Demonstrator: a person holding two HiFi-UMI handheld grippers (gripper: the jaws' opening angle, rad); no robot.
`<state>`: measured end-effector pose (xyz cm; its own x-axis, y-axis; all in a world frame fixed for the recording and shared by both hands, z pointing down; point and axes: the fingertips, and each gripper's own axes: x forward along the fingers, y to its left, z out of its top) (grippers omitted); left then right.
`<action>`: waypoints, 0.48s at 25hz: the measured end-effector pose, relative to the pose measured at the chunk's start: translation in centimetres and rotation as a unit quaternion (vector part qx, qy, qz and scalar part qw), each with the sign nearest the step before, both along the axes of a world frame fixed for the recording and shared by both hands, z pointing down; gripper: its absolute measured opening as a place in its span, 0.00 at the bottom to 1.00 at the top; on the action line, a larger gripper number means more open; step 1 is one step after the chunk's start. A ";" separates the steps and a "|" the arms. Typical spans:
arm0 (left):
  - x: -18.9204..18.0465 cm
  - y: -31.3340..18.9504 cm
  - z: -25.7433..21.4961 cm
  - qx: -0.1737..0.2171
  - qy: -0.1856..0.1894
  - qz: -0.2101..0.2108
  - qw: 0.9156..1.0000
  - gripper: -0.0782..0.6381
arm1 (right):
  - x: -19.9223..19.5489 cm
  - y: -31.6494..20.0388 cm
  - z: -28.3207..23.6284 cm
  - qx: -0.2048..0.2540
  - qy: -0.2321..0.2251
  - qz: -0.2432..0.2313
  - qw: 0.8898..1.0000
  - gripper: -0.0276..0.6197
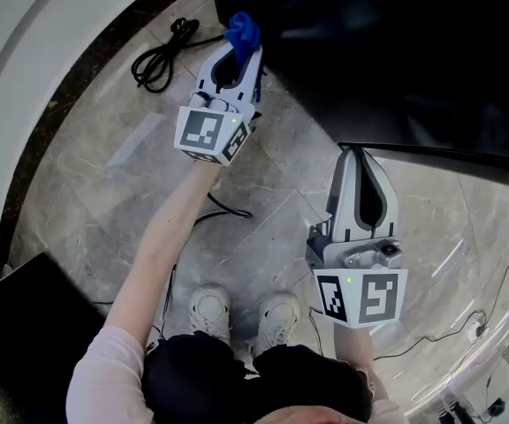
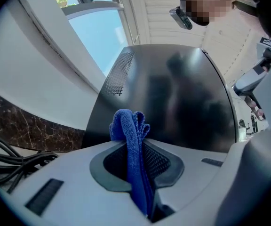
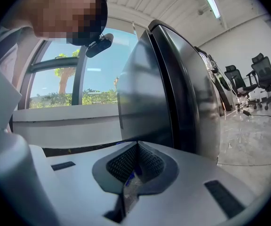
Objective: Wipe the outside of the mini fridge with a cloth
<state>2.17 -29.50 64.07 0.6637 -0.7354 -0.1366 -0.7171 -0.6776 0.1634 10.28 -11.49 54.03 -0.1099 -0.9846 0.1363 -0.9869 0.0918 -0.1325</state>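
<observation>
Both are closed: left gripper (image 2: pixel 135 147) pinches the cloth (image 2: pixel 128 126), right gripper (image 3: pixel 136 149) looks empty. Press the cloth flat against the mini fridge (image 2: pixel 182 93), frame centre.

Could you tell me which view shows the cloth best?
Left gripper view: the cloth sits close, pinched in the left claw. Head view shows just its blue tip; right gripper view, nothing clear.

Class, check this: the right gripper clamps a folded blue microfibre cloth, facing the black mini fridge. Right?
No. The left gripper clamps the folded blue microfibre cloth, facing the glossy black mini fridge, as the left gripper view shows.
</observation>
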 end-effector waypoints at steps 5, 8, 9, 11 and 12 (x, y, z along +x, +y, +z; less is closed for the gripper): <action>2.5 3.9 -1.0 0.002 0.017 0.041 0.999 0.19 | -0.1 -0.1 0.1 0.002 0.001 0.000 1.000 0.06; 4.0 6.4 -1.4 0.007 0.014 0.071 0.997 0.19 | 0.2 0.2 0.4 0.001 0.003 0.004 1.000 0.06; 4.5 7.1 -1.4 0.006 0.014 0.079 0.997 0.19 | 0.3 0.3 0.5 -0.001 0.002 0.005 1.000 0.06; 5.5 8.6 -1.6 0.004 0.017 0.099 0.995 0.19 | 0.5 0.6 0.6 -0.004 -0.005 0.008 1.000 0.06; 5.9 9.3 -1.7 0.004 0.018 0.111 0.994 0.19 | 0.7 0.7 0.5 -0.004 -0.011 0.010 1.000 0.06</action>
